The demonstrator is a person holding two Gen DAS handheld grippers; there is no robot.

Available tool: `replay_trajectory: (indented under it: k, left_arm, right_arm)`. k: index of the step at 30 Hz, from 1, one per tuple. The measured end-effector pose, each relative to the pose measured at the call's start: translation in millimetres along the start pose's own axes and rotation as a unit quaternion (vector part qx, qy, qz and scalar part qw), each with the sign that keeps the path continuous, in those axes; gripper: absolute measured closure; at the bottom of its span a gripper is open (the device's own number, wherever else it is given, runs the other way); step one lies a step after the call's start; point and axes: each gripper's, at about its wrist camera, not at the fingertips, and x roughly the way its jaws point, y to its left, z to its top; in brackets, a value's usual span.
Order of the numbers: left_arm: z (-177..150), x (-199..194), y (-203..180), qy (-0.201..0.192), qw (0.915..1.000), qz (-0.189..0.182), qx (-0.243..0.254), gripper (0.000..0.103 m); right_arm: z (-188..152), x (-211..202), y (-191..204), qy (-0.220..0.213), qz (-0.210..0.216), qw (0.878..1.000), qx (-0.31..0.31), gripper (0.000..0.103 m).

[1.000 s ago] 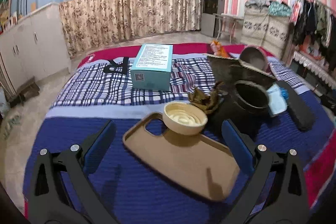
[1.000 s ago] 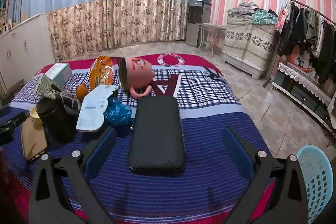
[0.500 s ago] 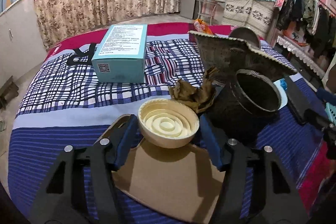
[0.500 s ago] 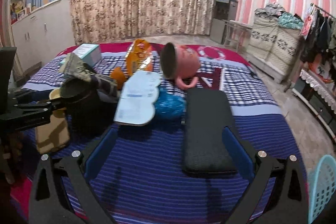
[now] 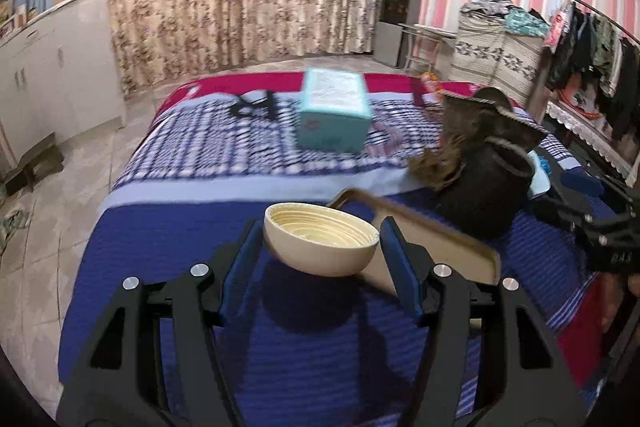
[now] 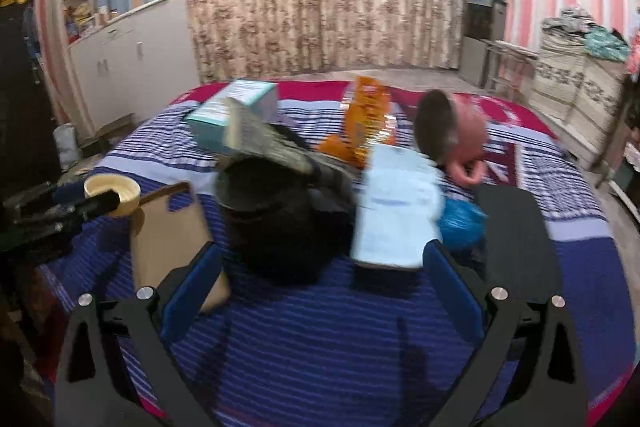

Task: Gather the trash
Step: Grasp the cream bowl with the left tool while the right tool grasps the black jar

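Note:
My left gripper (image 5: 320,247) is shut on a cream plastic bowl-shaped lid (image 5: 320,245) and holds it lifted above the blue striped bedspread, off the tan tray (image 5: 436,247). The lid also shows in the right wrist view (image 6: 112,193), held by the left gripper. My right gripper (image 6: 320,275) is open and empty, hovering low before a black bucket (image 6: 272,223). A white paper sheet (image 6: 396,211), a blue plastic bag (image 6: 460,227) and an orange snack wrapper (image 6: 368,119) lie beyond it. A brown crumpled wrapper (image 5: 432,167) lies by the bucket (image 5: 488,187).
A teal box (image 5: 332,115), a pink mug on its side (image 6: 452,131), a black flat pad (image 6: 516,239) and a brown carton flap (image 6: 272,143) lie on the bed. Tiled floor and white cabinets (image 5: 52,67) are left of the bed.
My left gripper closed on the cream lid and lifted it off the tan tray. My right gripper swung left toward the black bucket and stayed open.

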Motion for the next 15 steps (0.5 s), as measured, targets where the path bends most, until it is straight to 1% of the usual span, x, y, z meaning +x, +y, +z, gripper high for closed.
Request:
replay_trajectory:
  k: [1, 3, 5, 7, 9, 10, 11, 15]
  left_arm:
    - [-3, -1, 5, 0.002, 1.0, 0.004, -0.003, 0.043]
    - [-6, -2, 12, 0.003, 0.9999, 0.011, -0.007, 0.043]
    - [-7, -3, 17, 0.0, 0.9999, 0.006, -0.016, 0.043]
    - [-6, -3, 19, -0.004, 0.9998, 0.003, -0.02, 0.043]
    - [-5, -2, 18, -0.007, 0.9998, 0.003, -0.02, 0.043]
    - [-4, -1, 17, -0.007, 0.9998, 0.003, -0.017, 0.043]
    - [-5, -1, 14, -0.008, 0.9999, 0.003, -0.014, 0.043]
    - [-3, -3, 9, -0.011, 0.9999, 0.005, -0.01, 0.043]
  right_arm:
    - [1, 4, 4, 0.002, 0.01, 1.0, -0.005, 0.005]
    - [3, 12, 9, 0.003, 0.015, 1.0, -0.013, 0.005]
    - [6, 24, 12, 0.009, 0.013, 1.0, -0.019, 0.005]
    - [8, 30, 14, 0.012, 0.027, 0.999, -0.015, 0.007]
    - [8, 32, 17, 0.012, 0.042, 0.999, -0.019, 0.024]
    - [9, 32, 19, 0.012, 0.048, 0.998, -0.025, 0.041]
    - [10, 31, 19, 0.01, 0.047, 0.998, -0.026, 0.043]
    - [9, 15, 16, -0.008, 0.052, 0.998, -0.025, 0.043]
